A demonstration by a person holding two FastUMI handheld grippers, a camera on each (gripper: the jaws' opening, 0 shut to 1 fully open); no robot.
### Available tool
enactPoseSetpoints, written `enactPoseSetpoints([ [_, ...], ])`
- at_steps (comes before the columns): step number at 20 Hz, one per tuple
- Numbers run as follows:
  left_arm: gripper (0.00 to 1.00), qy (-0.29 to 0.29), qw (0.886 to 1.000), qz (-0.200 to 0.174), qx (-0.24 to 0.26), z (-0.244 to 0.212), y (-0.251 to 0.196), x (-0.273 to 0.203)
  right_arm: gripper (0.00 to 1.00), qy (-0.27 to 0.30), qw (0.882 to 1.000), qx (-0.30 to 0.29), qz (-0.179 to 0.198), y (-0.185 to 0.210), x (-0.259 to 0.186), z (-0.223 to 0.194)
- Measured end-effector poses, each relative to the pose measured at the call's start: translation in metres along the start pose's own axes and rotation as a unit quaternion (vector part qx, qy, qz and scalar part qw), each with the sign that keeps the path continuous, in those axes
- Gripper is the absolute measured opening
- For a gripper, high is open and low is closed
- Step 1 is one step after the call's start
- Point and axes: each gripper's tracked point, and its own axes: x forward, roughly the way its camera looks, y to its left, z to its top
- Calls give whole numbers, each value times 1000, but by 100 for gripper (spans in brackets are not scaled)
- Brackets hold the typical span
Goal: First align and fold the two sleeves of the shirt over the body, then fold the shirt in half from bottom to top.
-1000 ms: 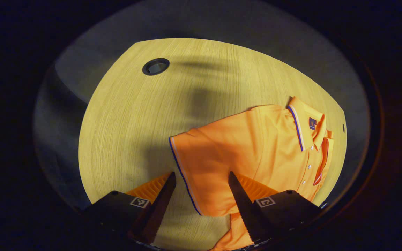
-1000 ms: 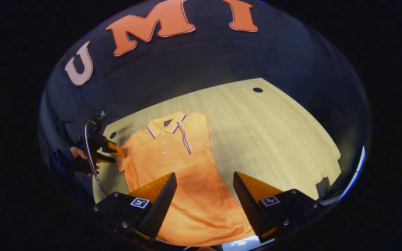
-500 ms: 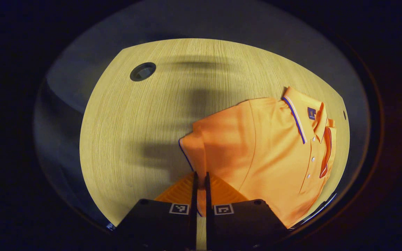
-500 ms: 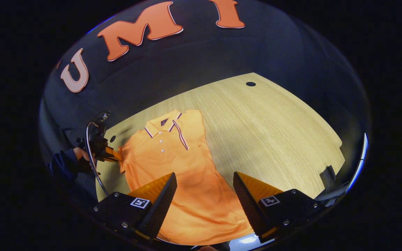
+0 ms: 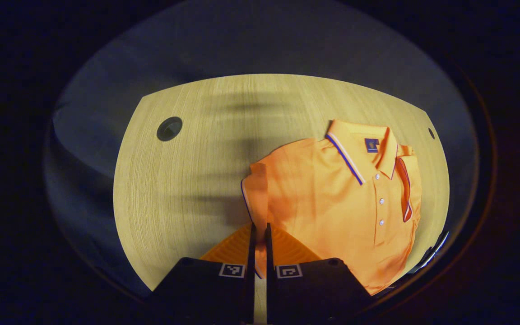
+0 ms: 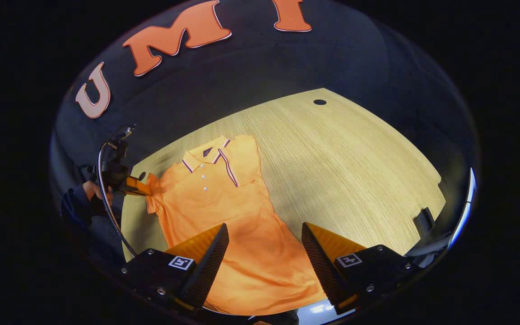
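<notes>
An orange polo shirt [image 5: 345, 207] [image 6: 228, 212] with dark-striped collar lies on the wooden table [image 5: 188, 180] [image 6: 345, 171]. One sleeve [image 6: 242, 158] is folded over the body beside the button placket. My left gripper [image 5: 259, 231] is shut on the cuff of the other sleeve [image 5: 254, 194], which is pulled up off the table; in the right gripper view the left gripper [image 6: 140, 188] shows at the shirt's left side, held by a hand [image 6: 90, 192]. My right gripper [image 6: 264, 234] hangs open above the shirt's lower half, touching nothing.
Round cable holes [image 5: 169, 128] [image 6: 319, 102] sit in the tabletop near its far corners. Bare wood spreads to the right of the shirt in the right gripper view. A small dark object [image 6: 424, 221] sits by the table's right edge.
My left gripper closed on the sleeve cuff and has lifted it, drawing back so more of the shirt shows. The right gripper has stayed open over the hem.
</notes>
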Motion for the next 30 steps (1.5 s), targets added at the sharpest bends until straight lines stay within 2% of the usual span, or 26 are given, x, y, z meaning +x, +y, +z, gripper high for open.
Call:
enactPoseSetpoints([
  [6, 11, -15, 999, -19, 48, 21, -50, -5, 99, 13, 1000, 4, -4, -4, -2, -9],
  [8, 11, -18, 997, -48, 55, 24, -75, -1, 99, 13, 1000, 8, -7, -6, -3, -10],
  [10, 14, -28, 993, -98, 59, 27, -103, -3, 99, 9, 1000, 13, -11, -7, -5, -9],
  [12, 40, -34, 989, -130, 68, 26, -120, -9, 99, 4, 1000, 18, -14, -9, -5, -8],
  [13, 56, -39, 988, -135, 68, 25, -124, -13, 99, -3, 1000, 20, -12, -10, -8, -7],
  [15, 81, -44, 987, -138, 68, 21, -124, -21, 99, -9, 999, 34, -13, -12, -12, -6],
  [16, 82, -43, 987, -139, 64, 19, -123, -27, 99, -8, 999, 38, -13, -13, -13, -7],
  [17, 99, -45, 987, -141, 56, 12, -122, -30, 99, -9, 999, 39, -13, -15, -13, -7],
  [22, 99, -79, 988, -123, 41, -21, -107, -63, 99, 10, 999, 28, 11, -22, -13, -15],
  [23, 98, -69, 990, -118, 34, -36, -103, -68, 99, 20, 999, 23, 18, -22, -12, -18],
  [26, 98, -39, 989, -139, -23, -87, -106, -88, 99, 42, 998, -2, 46, -23, -12, -25],
  [30, 98, -31, 990, -129, -54, -147, -100, -106, 99, 63, 994, -44, 72, -30, -16, -37],
])
